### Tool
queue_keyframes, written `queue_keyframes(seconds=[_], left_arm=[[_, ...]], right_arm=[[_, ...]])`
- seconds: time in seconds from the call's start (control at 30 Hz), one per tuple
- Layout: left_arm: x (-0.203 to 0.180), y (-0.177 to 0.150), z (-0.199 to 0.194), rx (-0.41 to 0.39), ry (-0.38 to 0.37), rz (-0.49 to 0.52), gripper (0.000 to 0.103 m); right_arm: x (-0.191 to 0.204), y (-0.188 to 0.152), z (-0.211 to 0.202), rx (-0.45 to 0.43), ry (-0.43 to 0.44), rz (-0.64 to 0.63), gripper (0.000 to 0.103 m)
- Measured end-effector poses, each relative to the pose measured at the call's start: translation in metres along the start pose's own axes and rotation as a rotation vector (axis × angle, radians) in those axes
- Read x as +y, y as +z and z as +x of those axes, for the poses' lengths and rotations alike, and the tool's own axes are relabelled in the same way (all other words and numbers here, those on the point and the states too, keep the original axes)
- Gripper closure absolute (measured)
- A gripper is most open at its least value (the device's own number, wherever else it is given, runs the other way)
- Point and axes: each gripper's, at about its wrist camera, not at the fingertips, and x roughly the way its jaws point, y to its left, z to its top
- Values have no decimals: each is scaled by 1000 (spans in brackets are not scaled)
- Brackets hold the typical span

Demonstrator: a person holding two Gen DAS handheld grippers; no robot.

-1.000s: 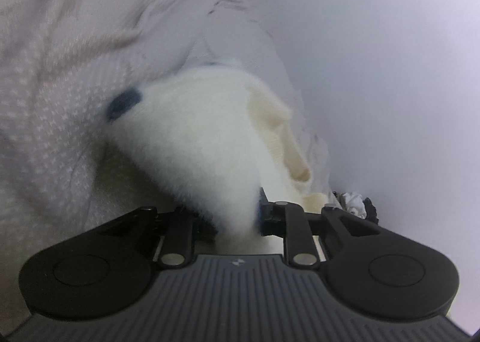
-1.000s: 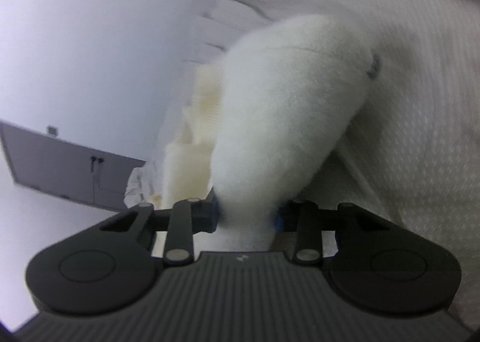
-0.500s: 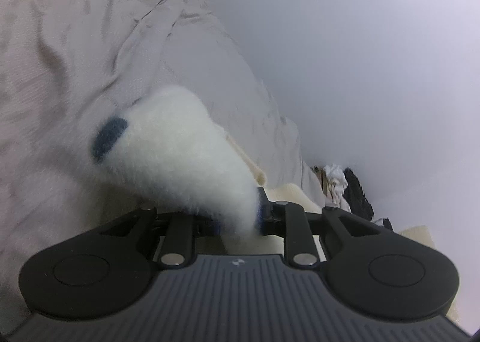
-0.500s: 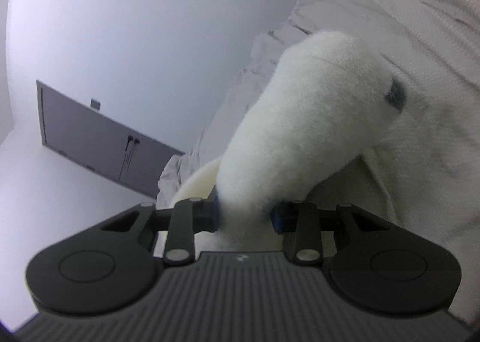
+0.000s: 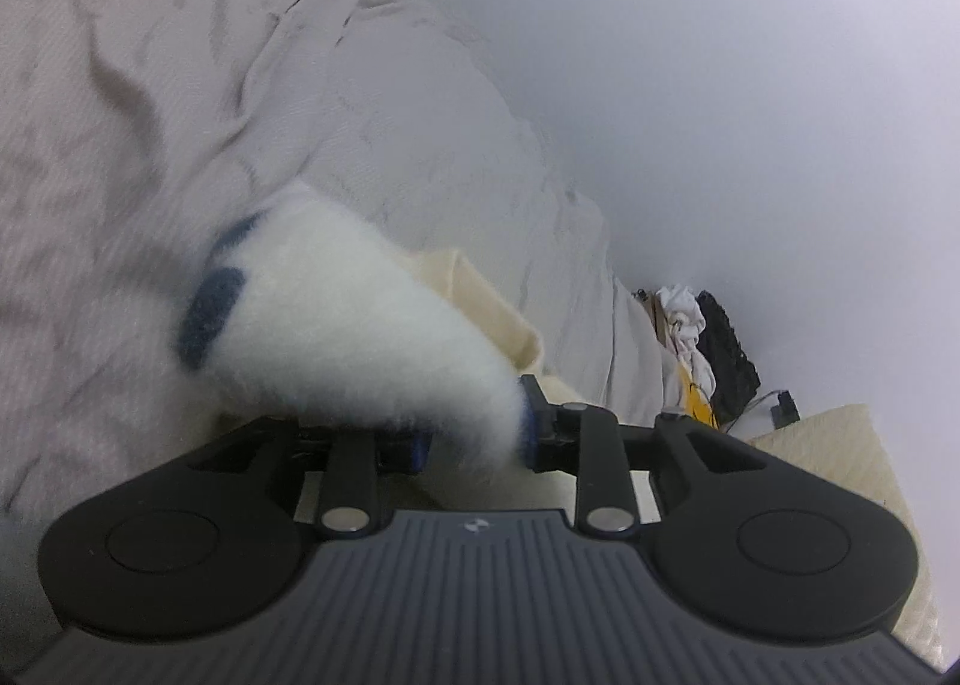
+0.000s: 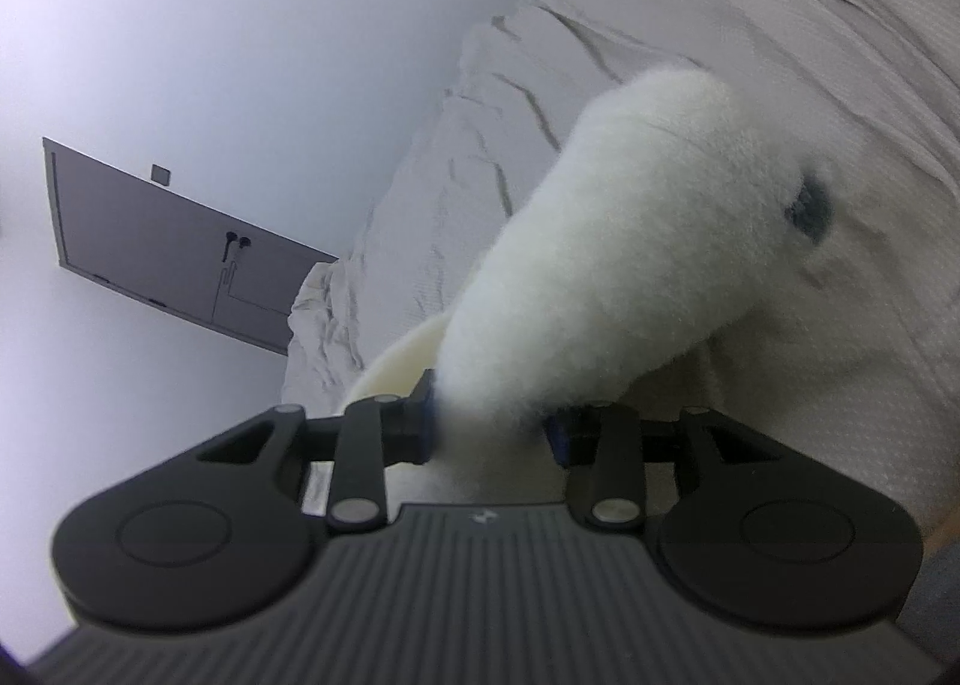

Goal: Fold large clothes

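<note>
**Fleece pinched in both of my claws**

Fluffy white fleece fills the gap of each claw. My left gripper [image 5: 474, 439] is clenched on a bunched fold of the white fleece garment [image 5: 360, 337], whose pile swells out ahead of the blue pads and leans toward the left finger side. A dark blue patch [image 5: 210, 307] sits on the far left end of that bunch (its edges are blurred, so I cannot say what it is). Just past the right pad, a cream lining [image 5: 480, 301] of the garment shows from under the fleece.

My right gripper [image 6: 489, 430] is likewise closed on the garment [image 6: 630, 277], the fleece rising ahead of the pads and leaning toward the right finger side, with a dark spot [image 6: 810, 211] near its far end. Cream fabric curls out beside my left pad there.

Ahead of both claws lies a wrinkled pale bedsheet [image 5: 180, 84], under and behind the bunched fleece. Far off to the right of my left claw, a heap of white and black clothes [image 5: 708, 343] rests against the white wall [image 5: 750, 84]. To the left of my right claw, a grey door [image 6: 168, 247] stands in that wall.
</note>
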Motion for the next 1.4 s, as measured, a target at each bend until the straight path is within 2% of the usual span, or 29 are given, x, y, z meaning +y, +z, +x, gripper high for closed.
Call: queue_keyframes(seconds=[0.1,0.2,0.47,0.6,0.73,0.83,0.9,0.97,1.17,1.3,1.4], left_arm=[[-8,15,13,-23,4,-16,71],[-13,28,30,-41,15,-27,71],[-11,65,89,-61,59,-28,70],[-5,83,122,-70,66,21,70],[5,88,150,-141,46,147,67],[10,90,171,-180,96,234,66],[16,95,187,-165,129,251,66],[23,101,201,-149,139,257,66],[40,111,233,-104,191,295,66],[38,112,238,-99,207,322,66],[33,109,234,-101,219,361,65]], right_arm=[[16,11,6,-4,28,-11,48],[28,23,21,-22,43,-8,42],[34,48,80,-42,4,-16,41],[28,59,112,-34,-24,-28,42],[15,67,136,-18,-43,-38,42],[4,70,156,15,-61,-46,42],[-2,72,168,25,-58,-57,42],[0,74,179,24,-65,-94,43],[3,64,200,-14,-91,-309,43],[14,60,216,-36,-129,-444,43],[17,62,217,-33,-134,-478,43]])
